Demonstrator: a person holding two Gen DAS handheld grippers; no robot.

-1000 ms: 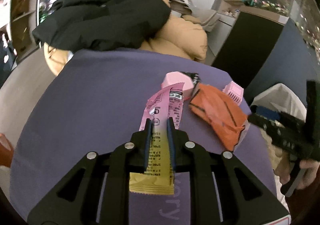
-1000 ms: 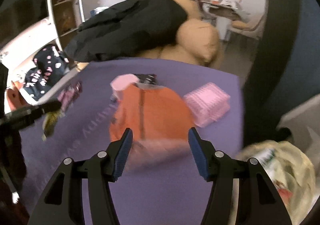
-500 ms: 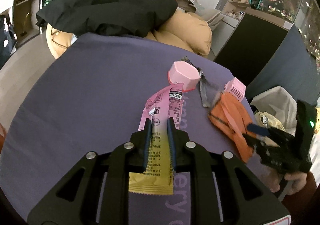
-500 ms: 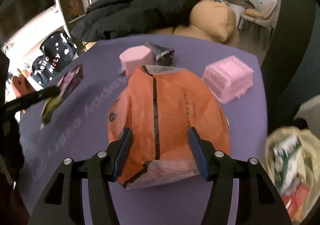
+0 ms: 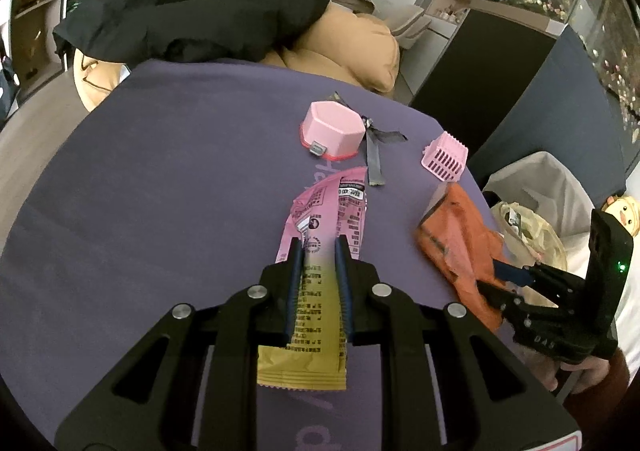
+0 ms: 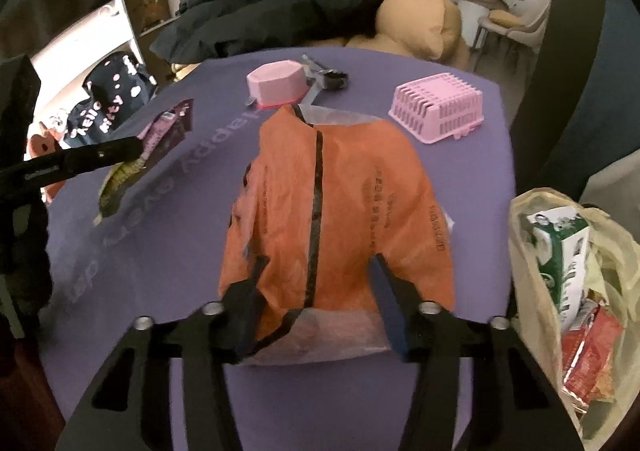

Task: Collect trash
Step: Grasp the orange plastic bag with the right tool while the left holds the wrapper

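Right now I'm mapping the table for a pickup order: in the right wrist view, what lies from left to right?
pink-and-yellow wrapper → pink hexagonal box → orange bag → pink basket → trash bag

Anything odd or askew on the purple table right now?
The pink basket lies upside down near the far right edge. The orange wrapper is crumpled, right gripper closing on it. Left gripper holds a pink-yellow wrapper.

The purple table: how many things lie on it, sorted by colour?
Pink: 3 - box, basket, pink-yellow wrapper
Orange: 1 - bag
Grey: 1 - foil strip
Total: 5
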